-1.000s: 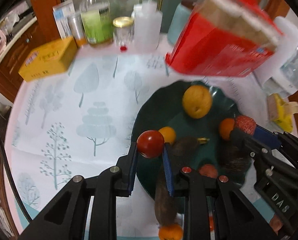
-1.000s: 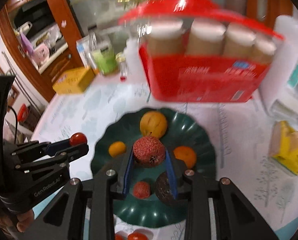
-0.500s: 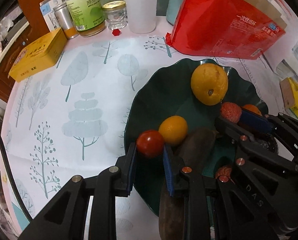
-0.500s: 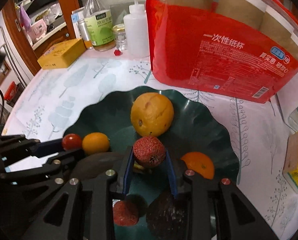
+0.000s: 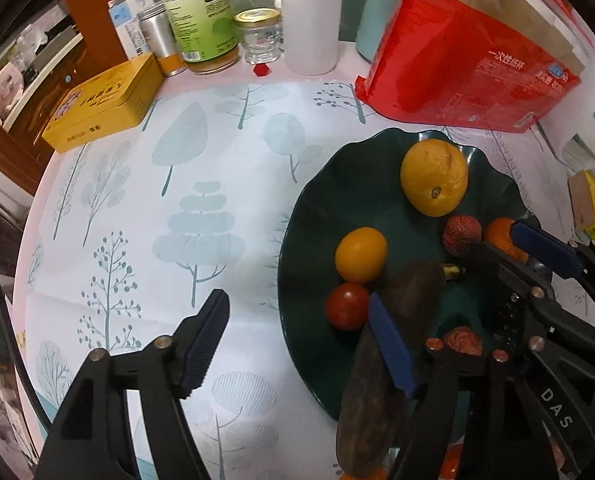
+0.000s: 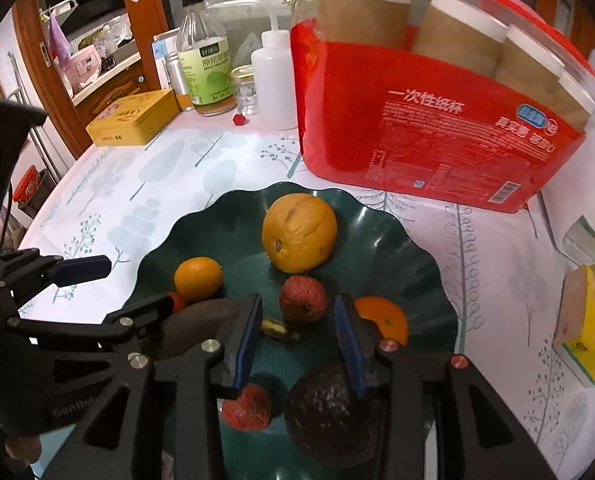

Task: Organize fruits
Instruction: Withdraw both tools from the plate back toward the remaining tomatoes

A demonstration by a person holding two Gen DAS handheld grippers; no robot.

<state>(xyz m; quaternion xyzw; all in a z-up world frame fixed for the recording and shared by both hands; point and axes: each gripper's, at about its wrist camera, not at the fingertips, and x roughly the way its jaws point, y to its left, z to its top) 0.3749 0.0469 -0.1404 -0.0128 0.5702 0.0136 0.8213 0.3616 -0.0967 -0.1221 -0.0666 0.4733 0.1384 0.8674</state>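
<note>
Opening both tools, left tool [image 5: 297,344] and right tool [image 6: 297,332], leaving tomato [image 5: 347,306] and lychee [image 6: 302,299] on green plate [image 6: 377,216].

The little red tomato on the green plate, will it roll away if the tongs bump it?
Probably. The tomato looks round and smooth, so a nudge could roll it. The small orange beside it might stop it, and the green plate curves upward at the rim.

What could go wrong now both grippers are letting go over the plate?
1. The tomato lies near the green plate's rim, against the left gripper's opening right finger; withdrawing might nudge it off.
2. The lychee sits loose just beyond the opening right gripper; it may roll into the small orange.
3. Both grippers crowd the plate and could collide.
</note>
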